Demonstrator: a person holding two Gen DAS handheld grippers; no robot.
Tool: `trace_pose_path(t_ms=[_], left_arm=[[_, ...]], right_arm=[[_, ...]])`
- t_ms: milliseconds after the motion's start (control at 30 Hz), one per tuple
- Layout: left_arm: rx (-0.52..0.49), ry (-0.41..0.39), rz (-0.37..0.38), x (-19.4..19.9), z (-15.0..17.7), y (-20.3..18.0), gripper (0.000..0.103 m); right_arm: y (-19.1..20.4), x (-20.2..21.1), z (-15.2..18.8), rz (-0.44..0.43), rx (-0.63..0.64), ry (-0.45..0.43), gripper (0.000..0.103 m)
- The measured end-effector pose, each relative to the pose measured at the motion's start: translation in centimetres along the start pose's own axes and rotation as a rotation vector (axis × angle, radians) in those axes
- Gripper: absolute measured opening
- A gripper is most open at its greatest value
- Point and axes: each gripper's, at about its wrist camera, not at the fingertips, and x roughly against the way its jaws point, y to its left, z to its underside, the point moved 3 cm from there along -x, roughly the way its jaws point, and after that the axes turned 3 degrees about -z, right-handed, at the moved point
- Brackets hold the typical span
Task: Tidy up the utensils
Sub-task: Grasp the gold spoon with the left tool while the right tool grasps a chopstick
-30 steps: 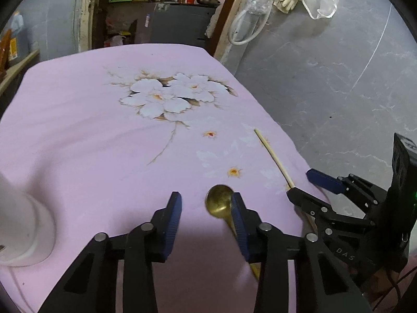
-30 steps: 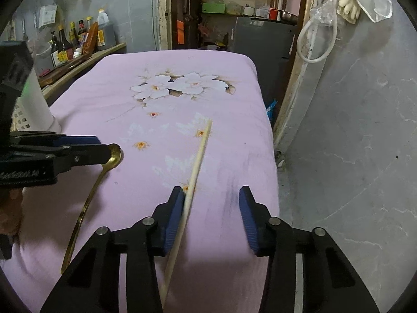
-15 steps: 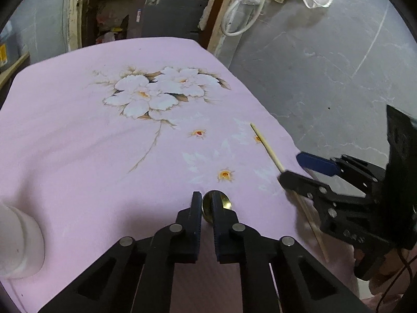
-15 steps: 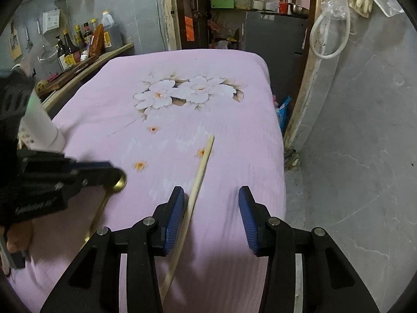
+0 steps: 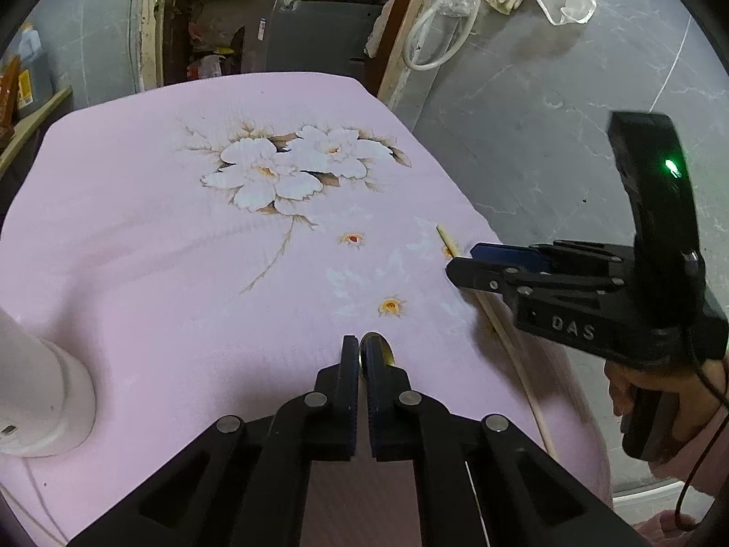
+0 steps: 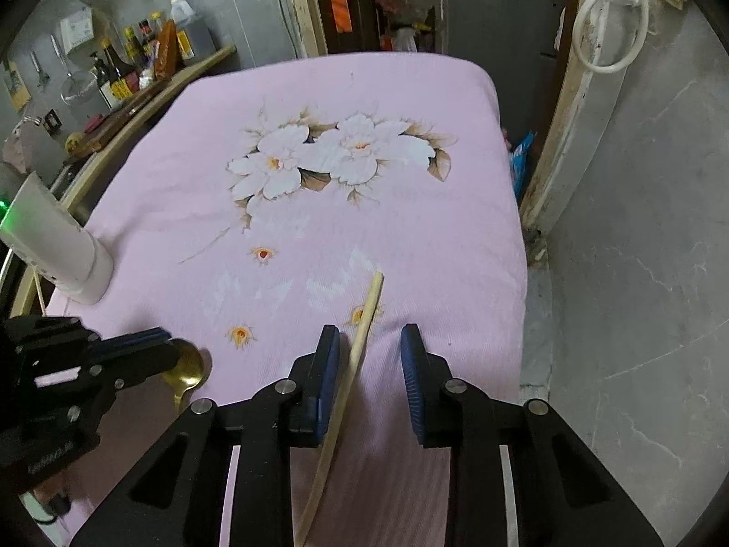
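My left claw (image 5: pixel 363 355) pinches the gold spoon (image 6: pixel 187 371), and my right claw (image 6: pixel 370 351) is wide apart around the chopstick (image 6: pixel 364 321) near the desk's (image 6: pixel 478 228) right edge.

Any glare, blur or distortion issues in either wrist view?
Left wrist: heavy fisheye bend with black corner vignette, green LED flare on the right tool. Right wrist: same warping, sharp chopstick, soft shadow under the spoon. No motion blur in either.

Pink floral cloth (image 5: pixel 136 209); sauce bottles (image 6: pixel 123 68) on left shelf; white hose (image 5: pixel 433 41) hanging.
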Motion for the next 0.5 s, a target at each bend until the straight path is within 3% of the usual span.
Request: trace_pose_path(t_ms=[67,133,233,367,500], left_arm=[[0.015,0.002,-0.008,0.3,0.1,0.0,0.004],[0.029,0.001,-0.024,0.7,0.2,0.1,0.004],[0.042,-0.006,-0.033,1.7,0.4,0.3,0.003],[0.040,-0.034,-0.064,3.2,0.7,0.5,0.003],[0.053,-0.079,-0.108,5.2,1.0,1.2,0.003]], right_arm=[[1.0,-0.4,-0.3,0.050,0.044,0.023,0.017],[1.9,-0.7,-0.3,0.036,0.046,0.037,0.006],[2.2,-0.6,-0.3,0.030,0.013,0.037,0.005],[1.0,-0.1,0.4,-0.081,-0.111,0.017,0.004],[0.8,2.2,1.4,-0.206,-0.189,-0.086,0.004]])
